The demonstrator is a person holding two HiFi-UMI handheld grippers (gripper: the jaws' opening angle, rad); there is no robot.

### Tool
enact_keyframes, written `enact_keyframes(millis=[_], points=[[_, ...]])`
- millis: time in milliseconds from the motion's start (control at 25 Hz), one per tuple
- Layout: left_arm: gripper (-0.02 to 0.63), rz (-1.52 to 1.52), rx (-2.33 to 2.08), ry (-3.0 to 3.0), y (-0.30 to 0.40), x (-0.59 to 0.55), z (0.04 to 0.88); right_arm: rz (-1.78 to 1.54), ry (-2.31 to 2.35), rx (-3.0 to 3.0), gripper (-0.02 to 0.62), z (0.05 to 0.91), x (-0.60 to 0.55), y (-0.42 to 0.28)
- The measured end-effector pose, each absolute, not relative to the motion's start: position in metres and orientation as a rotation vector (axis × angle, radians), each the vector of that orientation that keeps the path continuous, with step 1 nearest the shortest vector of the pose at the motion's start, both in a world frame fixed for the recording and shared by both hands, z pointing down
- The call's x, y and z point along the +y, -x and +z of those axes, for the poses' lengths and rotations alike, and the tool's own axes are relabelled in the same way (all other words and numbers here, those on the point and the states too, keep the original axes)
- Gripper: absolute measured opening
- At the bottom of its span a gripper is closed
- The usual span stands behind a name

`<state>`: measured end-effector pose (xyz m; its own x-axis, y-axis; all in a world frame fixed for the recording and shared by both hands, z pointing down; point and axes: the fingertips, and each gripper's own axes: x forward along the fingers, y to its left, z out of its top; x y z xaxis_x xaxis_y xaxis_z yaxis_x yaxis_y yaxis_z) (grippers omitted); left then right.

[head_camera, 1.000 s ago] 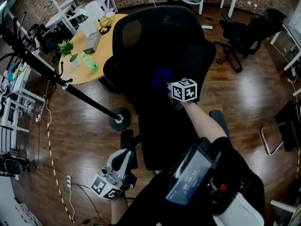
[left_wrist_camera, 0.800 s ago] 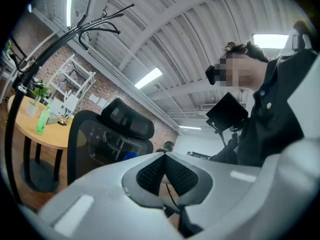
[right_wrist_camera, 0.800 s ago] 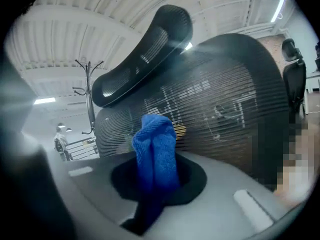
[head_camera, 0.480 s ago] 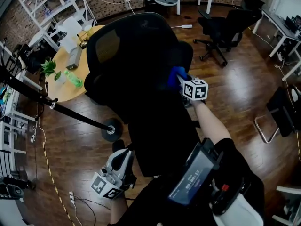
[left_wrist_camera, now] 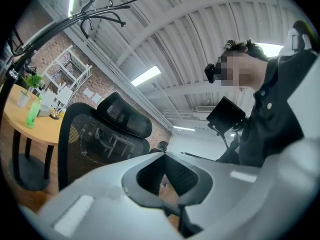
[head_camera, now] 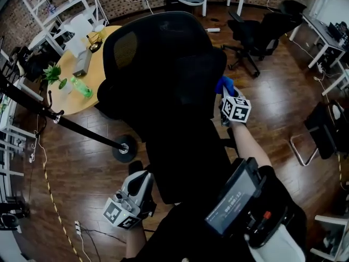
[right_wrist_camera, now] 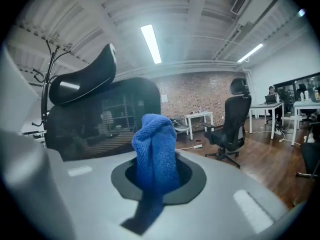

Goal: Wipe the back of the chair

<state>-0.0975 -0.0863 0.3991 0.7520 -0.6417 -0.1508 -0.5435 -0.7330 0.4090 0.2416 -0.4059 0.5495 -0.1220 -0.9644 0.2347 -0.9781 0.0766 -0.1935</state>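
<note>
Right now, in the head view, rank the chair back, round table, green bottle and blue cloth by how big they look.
1. chair back, largest by far.
2. round table, partly behind the chair.
3. green bottle and blue cloth: both small, about alike; the cloth is partly hidden, so unranked.

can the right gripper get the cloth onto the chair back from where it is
Likely yes: the right gripper, shut on the blue cloth, sits right beside the edge of the chair back, and nothing stands between them.

Grey left claw (head_camera: 139, 180), black-and-white marker cube (head_camera: 121, 214) (square patterns); dark jacket (head_camera: 180, 231).
</note>
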Motion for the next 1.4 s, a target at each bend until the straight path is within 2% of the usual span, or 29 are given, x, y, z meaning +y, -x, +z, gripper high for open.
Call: enact_keyframes(millis=[400, 1000, 1240, 1400], points=[[0.003, -0.415, -1.116, -2.53, 0.153, -0.054, 0.405, 0.573, -1.714, -2.429, 0.029, 0.609, -0.39, -0.063], [0.003, -0.383, -1.431, -2.366, 0.23, 0.017, 0.416, 0.613, -1.003, -2.604, 0.029, 0.652, -0.327, 0.202], [0.003, -0.37, -1.445, -2.357, 0.224, 0.024, 0.42, 0.642, -0.672, -2.796, 0.029, 0.622, -0.285, 0.254], [0.003, -0.36, -1.416, -2.372, 0.207, 0.018, 0.422, 0.691, -0.749, -2.724, 0.029, 0.646, -0.295, 0.222]])
